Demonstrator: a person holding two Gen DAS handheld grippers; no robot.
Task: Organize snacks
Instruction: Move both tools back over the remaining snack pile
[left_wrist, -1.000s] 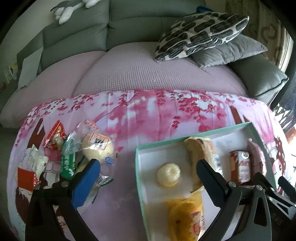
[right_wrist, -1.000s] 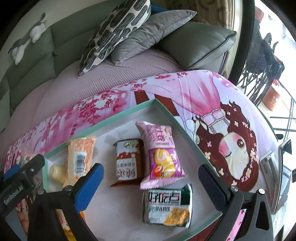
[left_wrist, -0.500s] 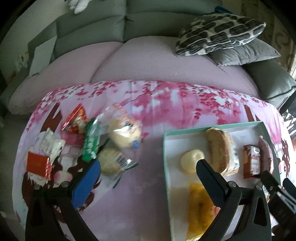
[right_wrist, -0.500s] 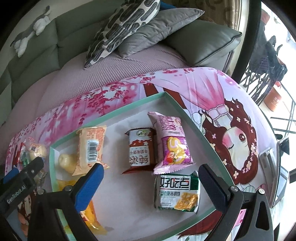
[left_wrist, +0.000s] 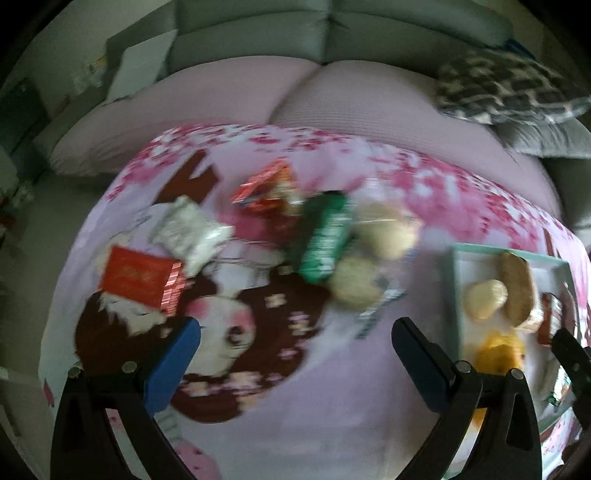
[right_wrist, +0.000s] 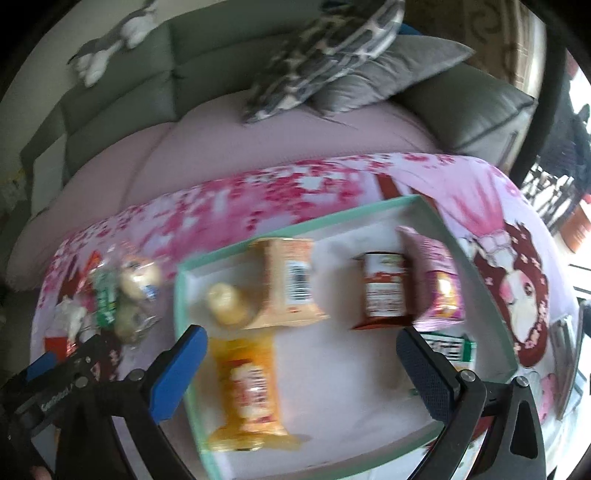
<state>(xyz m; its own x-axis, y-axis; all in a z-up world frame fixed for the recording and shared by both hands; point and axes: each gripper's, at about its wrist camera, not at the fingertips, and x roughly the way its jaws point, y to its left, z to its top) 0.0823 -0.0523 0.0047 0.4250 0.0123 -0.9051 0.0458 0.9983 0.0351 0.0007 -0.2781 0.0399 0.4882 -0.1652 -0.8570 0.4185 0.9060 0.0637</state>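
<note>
Several loose snacks lie in a heap on the printed blanket (left_wrist: 332, 406), ahead of my left gripper (left_wrist: 295, 354), whose jaws stand wide apart with nothing between them. The green packet (left_wrist: 325, 240) sits almost dead ahead, a little right of centre, its long axis running away from me and tilted right; two pale buns (left_wrist: 384, 232) touch its right side, a red box (left_wrist: 138, 277) and white packet (left_wrist: 188, 230) lie off left. The tray (right_wrist: 181, 295) with sorted snacks is to the right. My right gripper (right_wrist: 301, 369), likewise released and empty, hovers over that tray, so I judge the left the nearer arm for the heap
</note>
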